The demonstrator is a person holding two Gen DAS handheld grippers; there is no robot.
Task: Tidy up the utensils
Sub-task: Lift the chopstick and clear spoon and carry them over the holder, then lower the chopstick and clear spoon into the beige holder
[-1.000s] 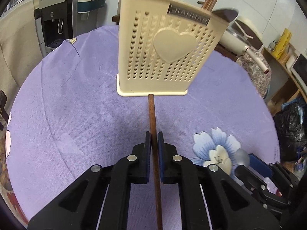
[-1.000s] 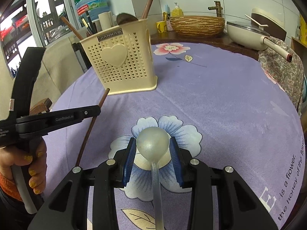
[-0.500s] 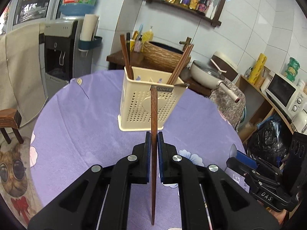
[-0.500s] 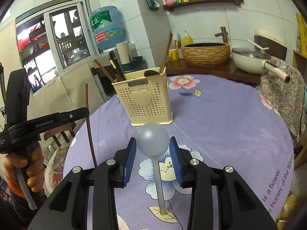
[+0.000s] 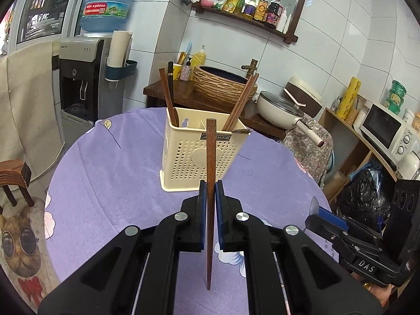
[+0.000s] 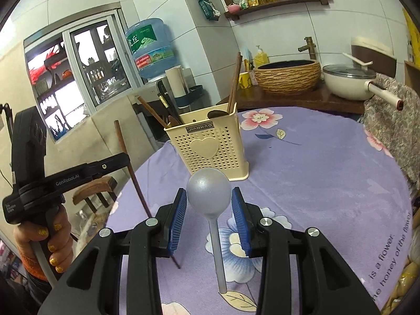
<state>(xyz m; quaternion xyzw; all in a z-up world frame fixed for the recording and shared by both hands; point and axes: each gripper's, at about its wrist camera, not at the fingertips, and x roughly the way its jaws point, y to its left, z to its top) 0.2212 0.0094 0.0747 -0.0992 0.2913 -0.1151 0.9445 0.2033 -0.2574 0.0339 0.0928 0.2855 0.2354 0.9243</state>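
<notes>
Left wrist camera sitting behind left gripper point(image 5: 209, 191), looking forward and downward across purple tabletop point(image 5: 110, 183) toward far edge and kitchen wall; cream utensil holder point(image 5: 199, 155) sitting mid-frame, near. Right wrist camera riding behind right gripper point(image 6: 209, 204), facing same way from further right, slightly farther back. Both views sharing utensil holder point(image 6: 210, 149), tabletop point(image 6: 315, 170), woven basin point(image 5: 223, 86) point(image 6: 288, 76). Each view catching other gripper at frame edge.

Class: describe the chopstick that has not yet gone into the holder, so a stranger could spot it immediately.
Find the cream utensil holder on the purple tablecloth. In front of it, the left gripper clamps one brown wooden chopstick upright. Unlike the chopsticks standing in the holder, it hangs clear of it.
</notes>
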